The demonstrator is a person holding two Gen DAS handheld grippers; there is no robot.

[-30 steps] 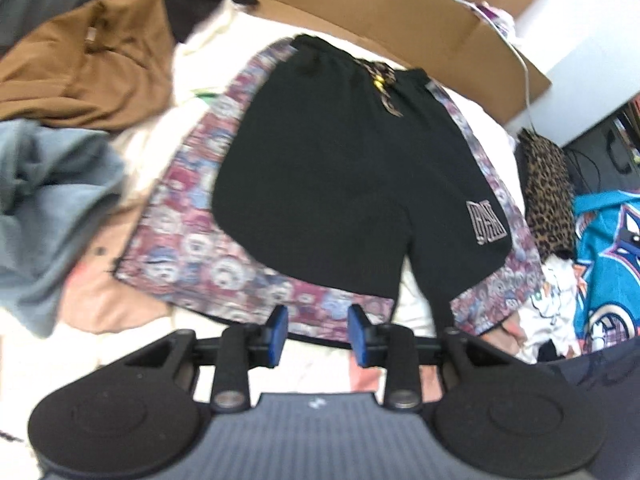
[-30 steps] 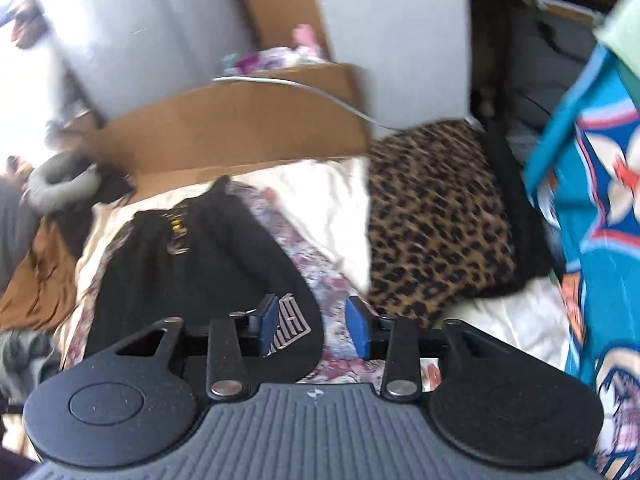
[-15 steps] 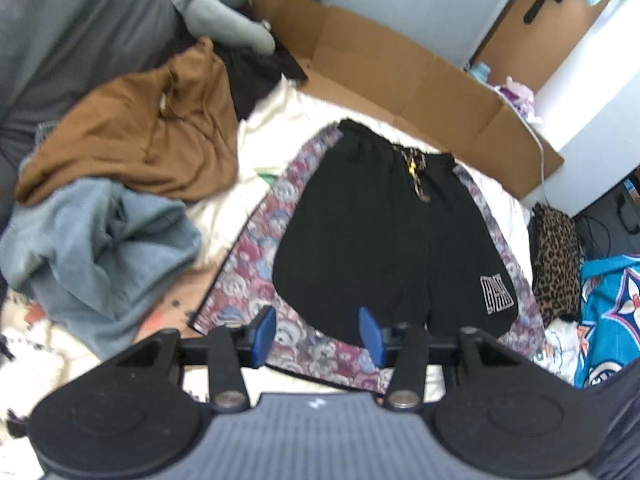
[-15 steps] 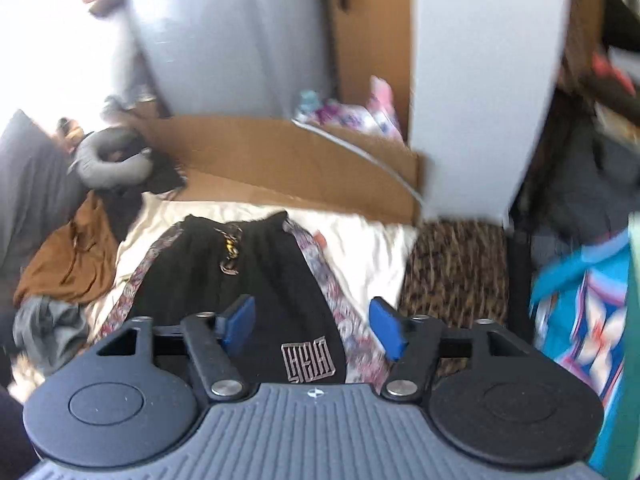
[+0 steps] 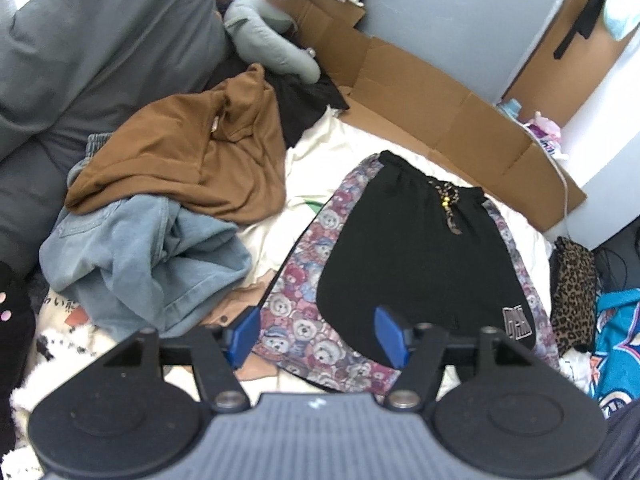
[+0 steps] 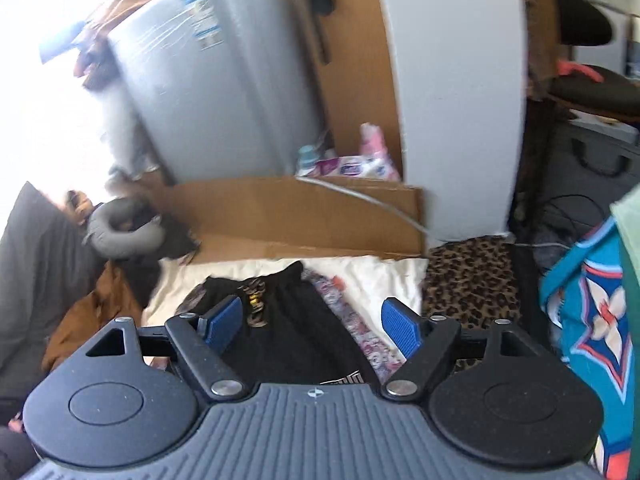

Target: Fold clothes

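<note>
Lighting: bright daylight from far left; window area blown out white in right wrist view. Shadows soft. Left wrist view sharp at centre. Right wrist view motion-blurred, notably the tall grey wrapped panel (image 6: 224,92). Fisheye bending at edges.

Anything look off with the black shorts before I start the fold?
Nothing damaged. The black shorts lie flat but on top of a teddy-bear print garment, not bare bedding, so a grab at the hem could catch both. Both grippers are open and empty.

Black shorts (image 5: 416,248) lie unobstructed; clothes pile (image 5: 160,216) crowds their left, cardboard (image 5: 440,112) behind.
</note>
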